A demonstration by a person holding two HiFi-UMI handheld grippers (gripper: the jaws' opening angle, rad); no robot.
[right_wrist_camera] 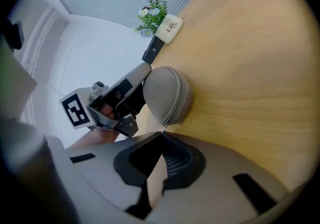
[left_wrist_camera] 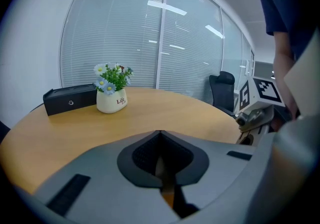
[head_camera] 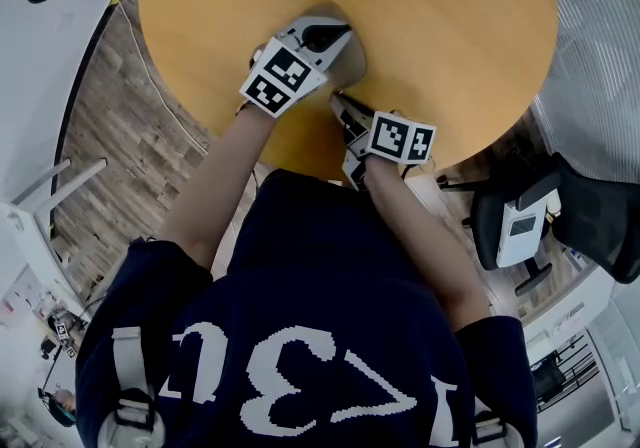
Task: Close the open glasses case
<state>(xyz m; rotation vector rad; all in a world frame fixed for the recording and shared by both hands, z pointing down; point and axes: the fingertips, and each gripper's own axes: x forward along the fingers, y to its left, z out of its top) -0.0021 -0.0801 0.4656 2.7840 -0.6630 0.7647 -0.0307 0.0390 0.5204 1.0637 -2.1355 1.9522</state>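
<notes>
One table, one glasses case, one flower pot, one black box, two tools: left tool, right tool

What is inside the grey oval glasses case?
Nothing shows: the grey oval glasses case lies with halves together, covering its inside. The right gripper seems to pinch its small metal zip pull.

Grey-beige fabric glasses case, rounded clamshell w/ zip seam round its edge, lies flat on round wooden table nr the person's side, lid down, halves together, small zip pull sticking out at its near end.
</notes>
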